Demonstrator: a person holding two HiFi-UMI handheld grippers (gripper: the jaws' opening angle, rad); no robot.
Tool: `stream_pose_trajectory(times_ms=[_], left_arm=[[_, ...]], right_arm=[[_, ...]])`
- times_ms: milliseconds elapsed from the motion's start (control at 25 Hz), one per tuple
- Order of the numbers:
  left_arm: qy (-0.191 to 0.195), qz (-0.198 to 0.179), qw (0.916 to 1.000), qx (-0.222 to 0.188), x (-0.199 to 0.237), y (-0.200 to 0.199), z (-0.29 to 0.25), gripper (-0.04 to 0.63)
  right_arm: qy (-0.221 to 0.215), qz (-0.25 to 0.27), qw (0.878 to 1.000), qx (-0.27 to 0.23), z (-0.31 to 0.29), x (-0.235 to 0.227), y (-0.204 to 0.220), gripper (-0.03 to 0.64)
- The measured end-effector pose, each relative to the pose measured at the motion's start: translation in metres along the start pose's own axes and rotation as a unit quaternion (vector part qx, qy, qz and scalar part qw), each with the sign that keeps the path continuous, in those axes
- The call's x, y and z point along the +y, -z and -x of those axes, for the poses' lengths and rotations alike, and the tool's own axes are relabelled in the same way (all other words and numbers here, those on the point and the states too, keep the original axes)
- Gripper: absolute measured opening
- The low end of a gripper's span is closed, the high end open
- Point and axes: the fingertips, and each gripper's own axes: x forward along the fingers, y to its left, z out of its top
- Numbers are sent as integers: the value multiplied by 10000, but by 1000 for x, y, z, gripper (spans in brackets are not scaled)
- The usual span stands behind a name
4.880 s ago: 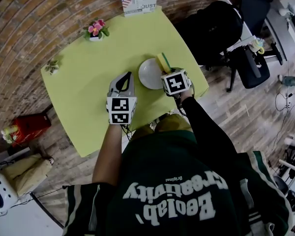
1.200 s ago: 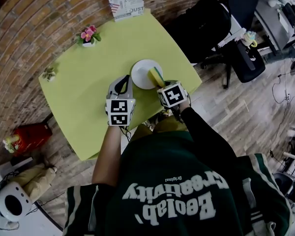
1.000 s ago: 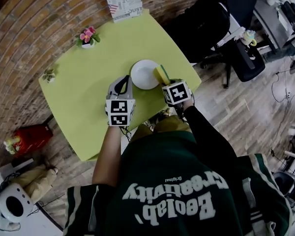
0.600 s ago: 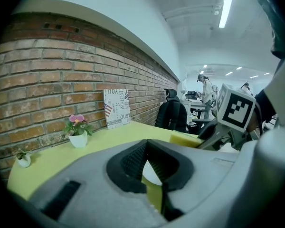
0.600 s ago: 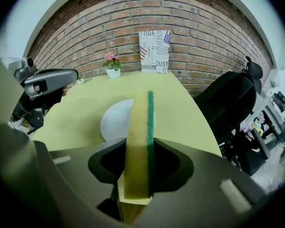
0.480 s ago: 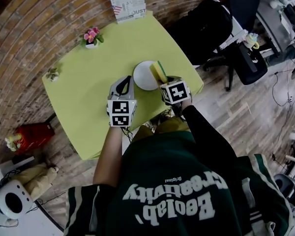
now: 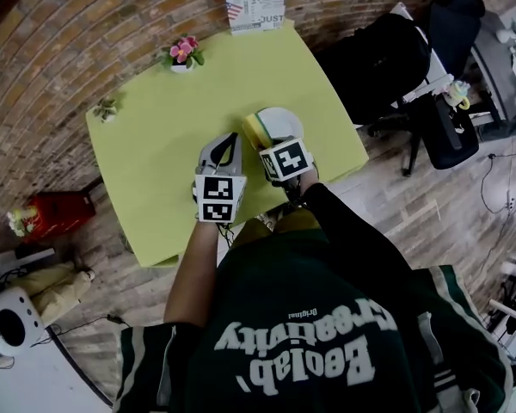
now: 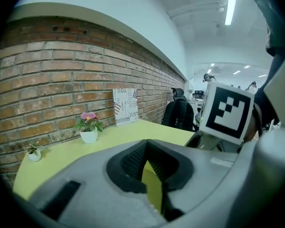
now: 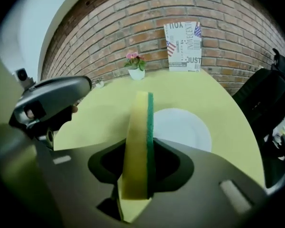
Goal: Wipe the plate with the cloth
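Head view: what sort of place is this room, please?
Probably an office or lab workspace: a black swivel office chair stands near the square yellow-green table, a red brick wall runs behind it, and long ceiling strip lights shine overhead.

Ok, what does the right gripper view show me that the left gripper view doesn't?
Only the right gripper view: the yellow sponge with a green scouring face, clamped upright in the right claw, and the round white plate just beyond it. Only the left gripper view: the left claw closed on nothing, a black-and-white marker cube, ceiling strip lights. Both: the lime-green table, pink potted flower, printed sign and red brick wall.
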Motion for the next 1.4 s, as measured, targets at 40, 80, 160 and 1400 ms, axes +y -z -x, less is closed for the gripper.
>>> stream_pose_trajectory(times_ms=[40, 80, 160, 1400], left_arm=[[-18, 15, 10000, 13, 1, 1, 0, 6], [-29, 28, 10000, 22, 2, 2, 0, 6], [-38, 47, 10000, 34, 4, 4, -2, 6], [135, 62, 9999, 41, -6, -7, -34, 6]], right_arm=[[-11, -2, 10000, 67, -4, 1, 3, 153], [-26, -5, 10000, 95, -6, 1, 4, 153], [-44, 18, 9999, 119, -7, 1, 3, 153], [292, -211, 9988, -337, 26, -54, -20, 153]])
